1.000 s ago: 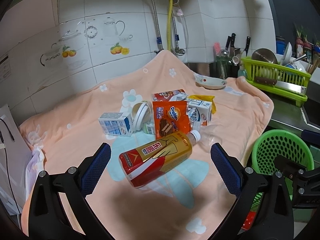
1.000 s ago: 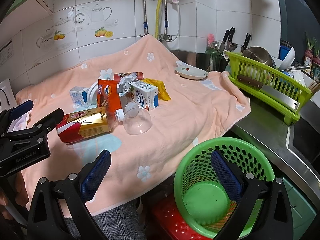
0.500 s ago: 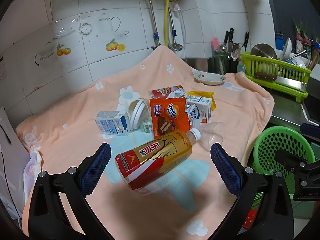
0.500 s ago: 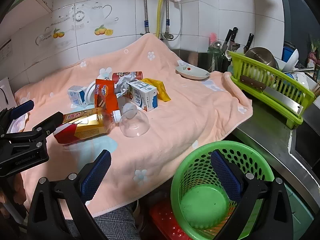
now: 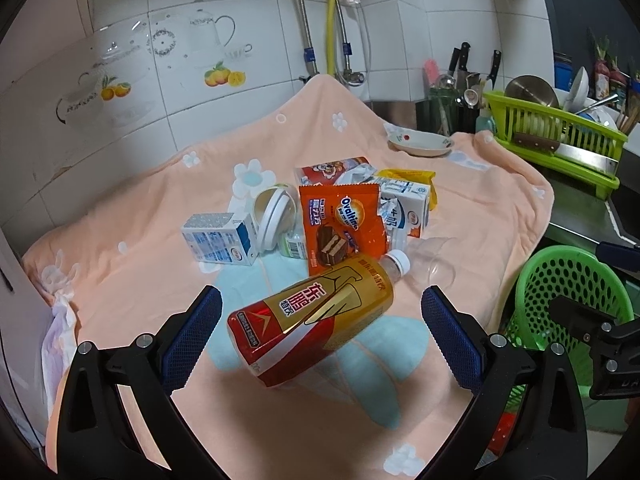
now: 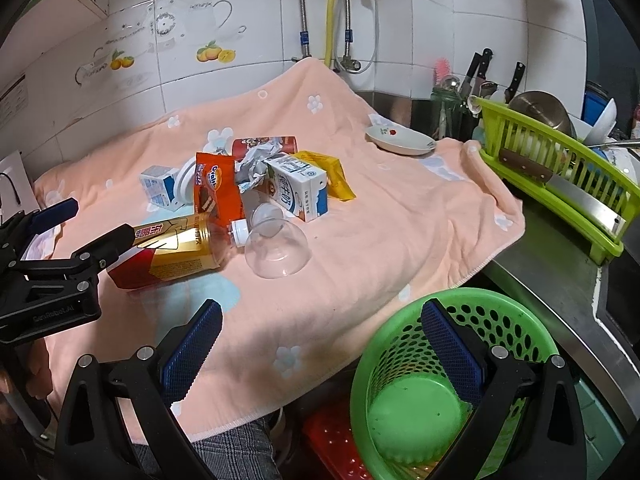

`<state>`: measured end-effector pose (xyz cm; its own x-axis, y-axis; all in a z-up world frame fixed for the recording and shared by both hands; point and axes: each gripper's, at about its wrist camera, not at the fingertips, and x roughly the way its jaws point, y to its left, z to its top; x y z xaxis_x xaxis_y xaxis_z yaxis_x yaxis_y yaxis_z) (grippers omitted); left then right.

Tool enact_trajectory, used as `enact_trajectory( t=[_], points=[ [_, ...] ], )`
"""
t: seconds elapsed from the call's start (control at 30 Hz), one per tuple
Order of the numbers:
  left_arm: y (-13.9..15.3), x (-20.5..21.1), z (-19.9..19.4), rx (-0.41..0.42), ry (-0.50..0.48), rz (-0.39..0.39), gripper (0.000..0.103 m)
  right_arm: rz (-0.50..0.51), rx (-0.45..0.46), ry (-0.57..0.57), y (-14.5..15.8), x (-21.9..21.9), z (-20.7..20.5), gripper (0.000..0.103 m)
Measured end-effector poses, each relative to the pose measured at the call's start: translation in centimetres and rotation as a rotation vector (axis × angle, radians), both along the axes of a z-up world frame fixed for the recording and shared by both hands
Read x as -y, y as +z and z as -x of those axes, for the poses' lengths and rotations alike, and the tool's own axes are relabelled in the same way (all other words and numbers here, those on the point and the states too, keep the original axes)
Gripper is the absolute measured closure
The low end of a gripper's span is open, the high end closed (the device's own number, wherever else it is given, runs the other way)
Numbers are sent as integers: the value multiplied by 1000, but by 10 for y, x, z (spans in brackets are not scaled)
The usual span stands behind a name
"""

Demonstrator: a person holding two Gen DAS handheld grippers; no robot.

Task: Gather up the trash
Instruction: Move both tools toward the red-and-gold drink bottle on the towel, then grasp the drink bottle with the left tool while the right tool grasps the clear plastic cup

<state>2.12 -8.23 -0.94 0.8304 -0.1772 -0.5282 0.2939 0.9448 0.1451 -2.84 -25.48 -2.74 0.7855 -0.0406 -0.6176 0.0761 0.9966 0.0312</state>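
Note:
A gold and red drink bottle lies on its side on the peach cloth. My left gripper is open, one finger on each side of the bottle and not touching it. Behind the bottle sit an orange Ovaltine wrapper, two milk cartons, a clear plastic cup and other wrappers. My right gripper is open and holds nothing, over the cloth's front edge beside the green basket. In the right wrist view the left gripper is at the bottle's base.
A white dish rests at the cloth's back right. A lime dish rack with a knife and bowls stands on the steel counter at right. Tiled wall and pipes lie behind. A red crate is on the floor by the basket.
Both grippers have shifted only slightly and stay open. The left wrist view has tilted up a little, with the bottle still between its fingers.

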Motion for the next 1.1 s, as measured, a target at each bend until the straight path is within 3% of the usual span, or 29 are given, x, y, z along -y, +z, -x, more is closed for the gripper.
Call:
enact_trajectory(
  t=[0.5, 1.1],
  points=[
    [-3, -15, -28, -45, -16, -18, 5, -27, -46, 81, -12, -2, -41, 7],
    [-23, -6, -74, -153, -251, -141, 5, -46, -124, 160, -42, -16, -122, 7]
  ],
)
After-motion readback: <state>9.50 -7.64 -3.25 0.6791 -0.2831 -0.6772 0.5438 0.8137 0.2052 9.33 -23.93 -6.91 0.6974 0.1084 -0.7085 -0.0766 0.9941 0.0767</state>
